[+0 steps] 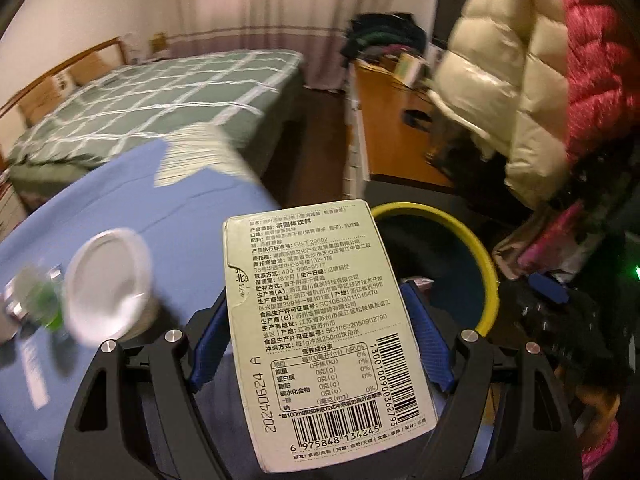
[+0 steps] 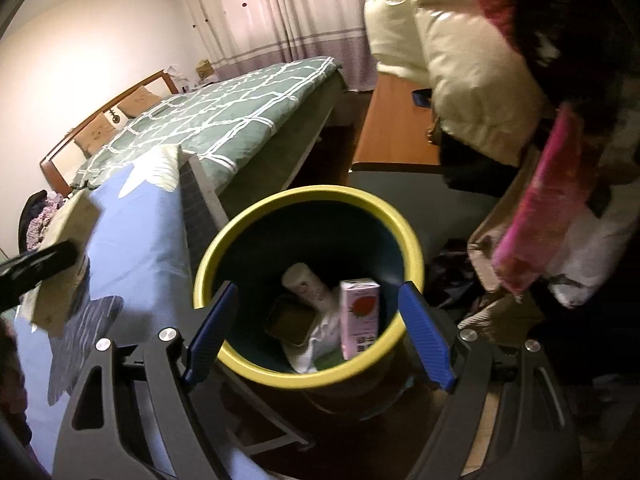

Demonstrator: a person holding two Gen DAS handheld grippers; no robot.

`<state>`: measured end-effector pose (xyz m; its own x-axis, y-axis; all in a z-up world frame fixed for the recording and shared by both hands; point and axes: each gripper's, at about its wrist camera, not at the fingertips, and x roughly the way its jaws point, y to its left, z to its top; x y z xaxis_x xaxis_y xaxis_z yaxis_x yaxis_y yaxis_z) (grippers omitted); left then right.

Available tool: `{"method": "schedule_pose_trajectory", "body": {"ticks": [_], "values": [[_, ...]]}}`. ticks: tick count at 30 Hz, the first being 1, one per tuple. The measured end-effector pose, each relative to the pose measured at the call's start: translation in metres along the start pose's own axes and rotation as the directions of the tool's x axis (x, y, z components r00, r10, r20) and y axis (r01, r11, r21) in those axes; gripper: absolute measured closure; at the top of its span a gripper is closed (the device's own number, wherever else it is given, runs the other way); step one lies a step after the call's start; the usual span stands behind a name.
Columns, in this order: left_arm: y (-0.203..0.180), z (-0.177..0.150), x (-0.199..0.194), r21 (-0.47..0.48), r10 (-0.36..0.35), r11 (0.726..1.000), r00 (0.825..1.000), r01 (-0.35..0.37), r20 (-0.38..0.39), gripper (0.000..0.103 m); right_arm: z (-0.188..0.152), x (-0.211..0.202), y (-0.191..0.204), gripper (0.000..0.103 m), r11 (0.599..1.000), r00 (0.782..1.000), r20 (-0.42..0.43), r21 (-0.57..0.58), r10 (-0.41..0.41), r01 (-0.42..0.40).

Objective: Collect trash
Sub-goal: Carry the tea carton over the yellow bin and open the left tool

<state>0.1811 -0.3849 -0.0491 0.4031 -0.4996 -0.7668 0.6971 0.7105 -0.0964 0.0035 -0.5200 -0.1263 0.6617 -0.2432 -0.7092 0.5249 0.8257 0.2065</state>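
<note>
Bedroom clutter surrounds me: a blue sheet (image 1: 132,216) over the near surface, a green checked bed (image 1: 160,96) beyond it, and padded jackets (image 1: 508,92) piled on my right. Nearest to me, my left gripper (image 1: 316,340) pinches a flat pale green tea carton (image 1: 320,320) between its blue pads (image 1: 428,340), which press on the long side edges; the box's long axis runs straight out along the fingers, its printed label and barcodes facing the camera. My right gripper (image 2: 316,332) is spread wide and carries nothing, hanging just over the near rim of the yellow-rimmed bin (image 2: 408,240). What matters for the drop is direction: from my left gripper the bin's mouth lies ahead and to the right, its yellow rim showing just past the carton's far end, so I judge the box is short of the opening and must travel forward and rightward before I let go. Inside the bin already sit a pink drink carton (image 2: 358,316), a pale cup (image 2: 306,284), a flat tin (image 2: 290,320) and some white crumpled paper (image 2: 320,344). On the blue sheet to the left, a white lid (image 1: 108,284) and a blurred green-and-silver item (image 1: 32,296) remain to be collected, and I'd guess the free right hand could go for them. Farther off stand the orange-brown desk (image 1: 392,120) and the curtains (image 1: 256,12).
</note>
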Motion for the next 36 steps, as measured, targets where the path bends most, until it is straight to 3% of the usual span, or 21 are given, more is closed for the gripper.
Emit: {"method": "schedule_pose_trajectory", "body": {"ticks": [9, 10, 12, 17, 21, 26, 30, 36], "values": [[-0.063, 0.032, 0.061, 0.066, -0.082, 0.994, 0.995, 0.086, -0.059, 0.023, -0.003, -0.007, -0.016, 0.025, 1.0, 1.0, -0.003, -0.003, -0.03, 0.03], [-0.069, 0.035, 0.065, 0.071, -0.081, 0.994, 0.995, 0.085, -0.054, 0.021, -0.003, -0.007, -0.018, 0.025, 1.0, 1.0, -0.003, -0.001, -0.031, 0.031], [-0.071, 0.037, 0.067, 0.076, -0.067, 0.995, 0.997, 0.069, -0.036, 0.007, -0.003, -0.008, -0.019, 0.025, 0.999, 0.999, -0.002, 0.005, -0.032, 0.032], [-0.059, 0.039, 0.04, 0.046, -0.065, 0.997, 0.997, 0.063, 0.034, 0.007, -0.003, -0.01, -0.013, 0.025, 1.0, 1.0, 0.002, -0.002, -0.022, 0.022], [-0.029, 0.028, -0.005, 0.017, -0.006, 1.0, 0.99, 0.004, 0.139, 0.006, -0.004, -0.01, 0.006, 0.025, 0.999, 1.0, 0.001, -0.036, 0.005, -0.005], [0.034, -0.006, -0.071, -0.088, 0.109, 0.992, 0.962, -0.09, 0.249, 0.005, -0.004, -0.007, 0.034, 0.025, 0.996, 0.999, -0.008, -0.081, 0.038, -0.038], [0.085, -0.042, -0.112, -0.18, 0.212, 0.97, 0.934, -0.165, 0.287, 0.005, -0.006, -0.004, 0.062, 0.025, 0.99, 0.998, -0.017, -0.124, 0.064, -0.066], [0.168, -0.1, -0.155, -0.318, 0.398, 0.898, 0.872, -0.306, 0.284, 0.005, -0.008, 0.001, 0.107, 0.025, 0.975, 0.994, -0.026, -0.191, 0.109, -0.112]]}}
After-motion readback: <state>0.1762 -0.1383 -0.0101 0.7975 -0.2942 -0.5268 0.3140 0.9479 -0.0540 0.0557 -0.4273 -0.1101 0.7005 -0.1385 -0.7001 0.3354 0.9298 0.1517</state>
